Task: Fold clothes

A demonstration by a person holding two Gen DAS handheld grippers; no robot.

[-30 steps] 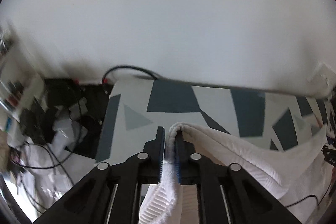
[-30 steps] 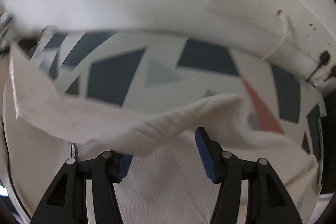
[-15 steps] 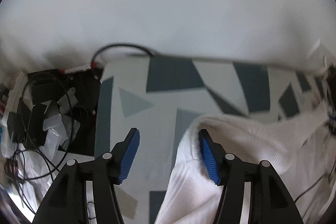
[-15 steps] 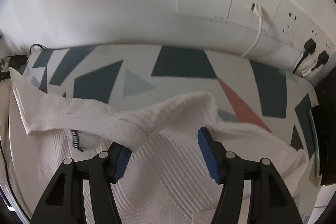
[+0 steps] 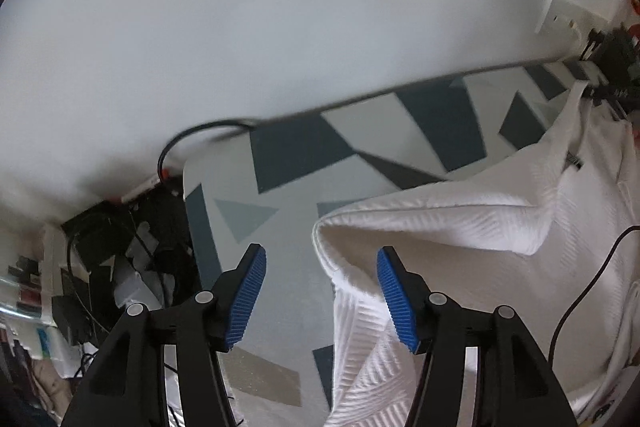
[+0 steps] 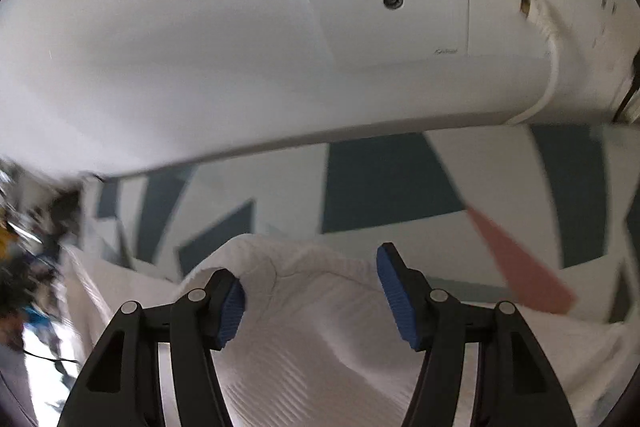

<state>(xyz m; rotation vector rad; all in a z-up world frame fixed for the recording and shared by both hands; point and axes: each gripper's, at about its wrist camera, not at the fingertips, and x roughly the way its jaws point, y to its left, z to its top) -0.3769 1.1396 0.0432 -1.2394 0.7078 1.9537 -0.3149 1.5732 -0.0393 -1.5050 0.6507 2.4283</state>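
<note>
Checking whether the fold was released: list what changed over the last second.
The left gripper let go: its jaws, clamped on the white garment's folded edge, have just been opening, and the fold now lies on the patterned table. The right gripper stayed open above the cloth.

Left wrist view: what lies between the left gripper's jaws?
Mostly bare patterned tabletop, with the white garment's folded edge reaching in beside the right-hand jaw. The left gripper is open, its jaws having just released the cloth.

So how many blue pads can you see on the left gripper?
2. One blue pad over the patterned table, the other beside the white garment.
</note>
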